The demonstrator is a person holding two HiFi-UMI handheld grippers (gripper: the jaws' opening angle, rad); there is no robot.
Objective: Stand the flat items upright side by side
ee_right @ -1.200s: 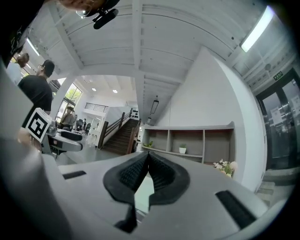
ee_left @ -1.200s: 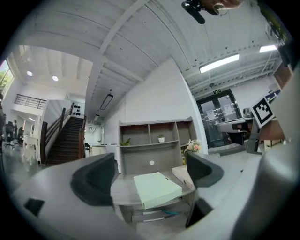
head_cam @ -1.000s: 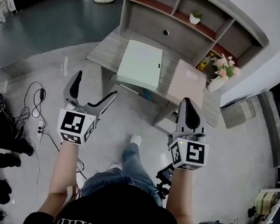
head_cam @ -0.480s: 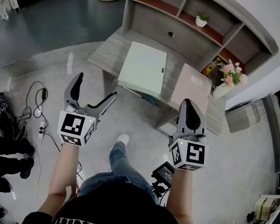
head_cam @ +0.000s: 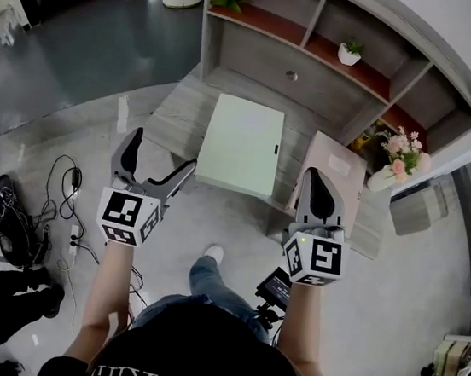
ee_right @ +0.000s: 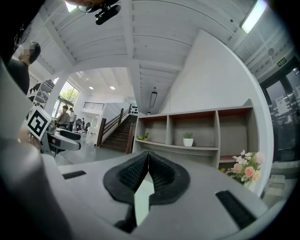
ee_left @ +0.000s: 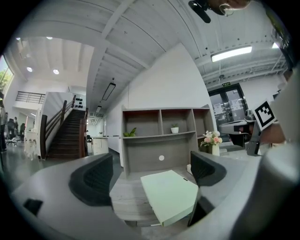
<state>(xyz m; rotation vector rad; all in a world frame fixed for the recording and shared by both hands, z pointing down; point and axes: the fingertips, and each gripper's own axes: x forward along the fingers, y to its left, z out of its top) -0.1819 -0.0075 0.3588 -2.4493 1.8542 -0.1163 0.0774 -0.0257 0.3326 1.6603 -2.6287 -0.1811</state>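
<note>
— Jaws: left gripper (head_cam: 161, 152) spread wide, right gripper (head_cam: 319, 177) pressed together, both empty.
— And the items?
— Green flat item (head_cam: 241, 145) and pink flat item (head_cam: 334, 172) lie flat on the desk (head_cam: 182, 103), beyond the tips. The left gripper view frames only the green one; the pink one is plain only from the head view.

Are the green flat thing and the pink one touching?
Apart. The head view shows a strip of grey desk between the green flat thing and the pink one.
</note>
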